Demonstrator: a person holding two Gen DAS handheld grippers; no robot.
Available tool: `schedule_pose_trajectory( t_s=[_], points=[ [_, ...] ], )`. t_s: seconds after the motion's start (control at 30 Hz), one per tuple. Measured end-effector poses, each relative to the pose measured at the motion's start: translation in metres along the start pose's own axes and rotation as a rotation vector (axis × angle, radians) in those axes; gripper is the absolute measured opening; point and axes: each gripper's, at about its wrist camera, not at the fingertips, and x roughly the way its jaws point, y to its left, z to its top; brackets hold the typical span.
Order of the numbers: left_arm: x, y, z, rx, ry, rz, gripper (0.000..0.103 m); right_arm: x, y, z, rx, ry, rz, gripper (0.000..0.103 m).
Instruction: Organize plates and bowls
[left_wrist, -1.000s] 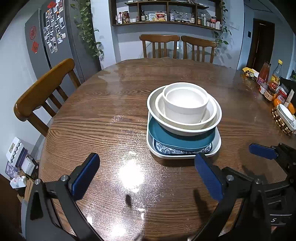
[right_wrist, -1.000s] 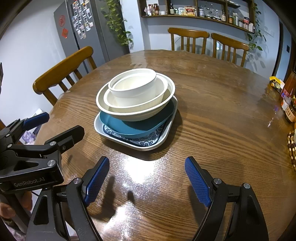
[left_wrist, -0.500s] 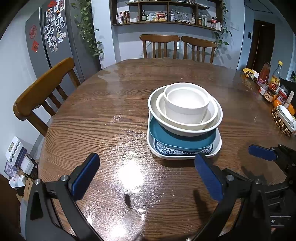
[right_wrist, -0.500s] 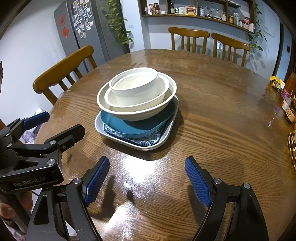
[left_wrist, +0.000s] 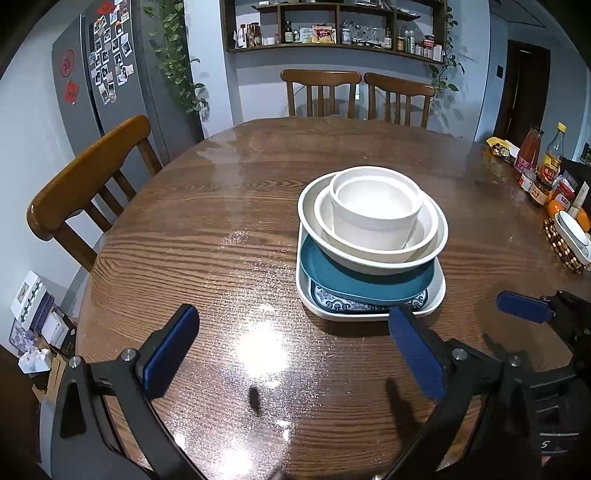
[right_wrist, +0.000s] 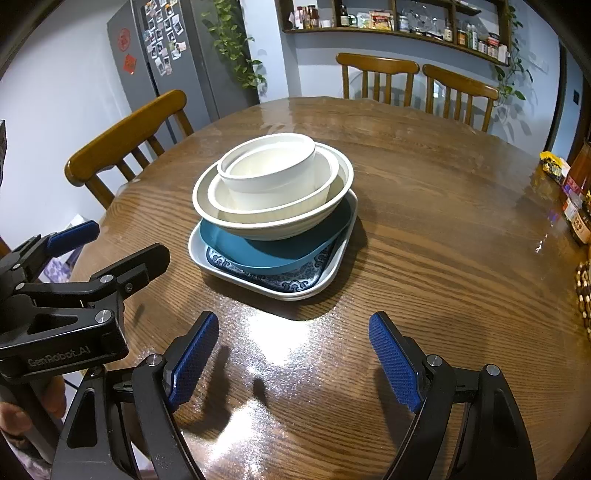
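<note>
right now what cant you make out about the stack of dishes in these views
- Patterned plate: both views show only its near edge; the blue plate covers the rest.
- Big bowl: its inside is hidden by the bowls nested in it.
- White tray: its far rim is hidden behind the bowls.
- Shelf jars: labels too small to read.

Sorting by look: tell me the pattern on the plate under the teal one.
Blue-and-white scroll pattern on the patterned plate, clearest in the right wrist view.

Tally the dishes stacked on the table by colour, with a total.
Cream round bowls: 3
Teal plate: 1
Blue-and-white patterned plate: 1
White square tray: 1
Total: 6
</note>
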Motion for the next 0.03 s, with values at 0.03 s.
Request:
schedule_pose_trajectory(
  t_s=[0.03],
  points=[
    [0.0002, 0.0001, -0.0002, -0.001, 0.001, 0.001, 0.102, 0.0005, -0.0003, -0.0002, 0.0, 0.0, 0.001, 0.085]
  ],
)
